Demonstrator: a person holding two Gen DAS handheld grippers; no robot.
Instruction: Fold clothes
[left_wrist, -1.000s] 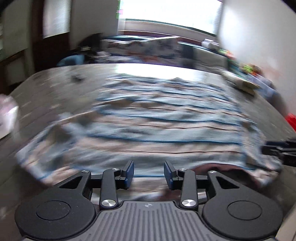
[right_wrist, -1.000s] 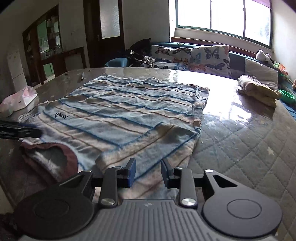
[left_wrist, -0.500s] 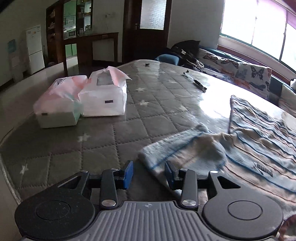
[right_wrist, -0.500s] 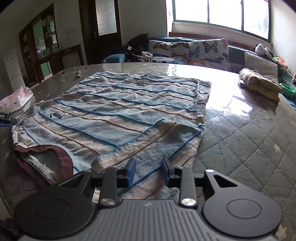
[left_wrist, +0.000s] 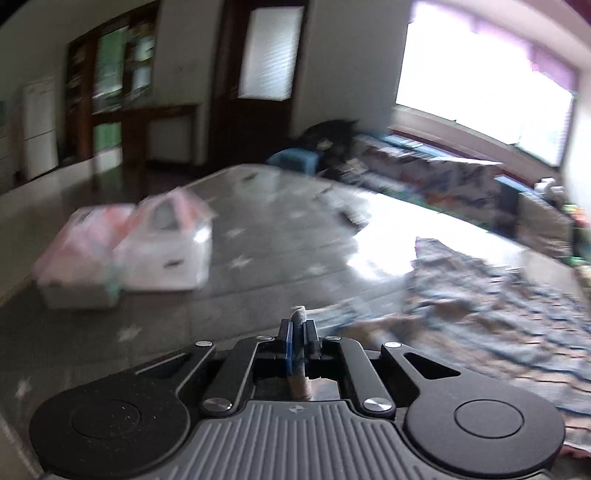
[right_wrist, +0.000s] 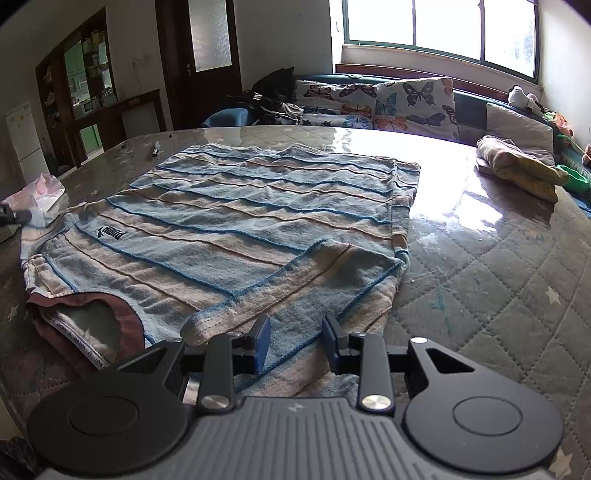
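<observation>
A blue and beige striped T-shirt (right_wrist: 258, 221) lies flat on the quilted table, collar toward me, its right sleeve folded inward. My right gripper (right_wrist: 295, 341) is open just above the folded sleeve, holding nothing. My left gripper (left_wrist: 298, 332) is shut on the edge of the shirt's left sleeve (left_wrist: 298, 317); the rest of the shirt (left_wrist: 498, 295) spreads to its right, blurred by motion. The left gripper (right_wrist: 11, 216) also shows in the right wrist view at the far left edge.
Two tissue packs (left_wrist: 122, 254) stand on the table left of the shirt. A folded yellowish garment (right_wrist: 517, 162) lies at the far right. A pen (right_wrist: 156, 147) lies beyond the shirt. A sofa with butterfly cushions (right_wrist: 406, 103) runs behind the table.
My left gripper has closed on the left sleeve's edge and lifted it slightly. My right gripper has stayed open over the folded right sleeve, moving in a little closer.
</observation>
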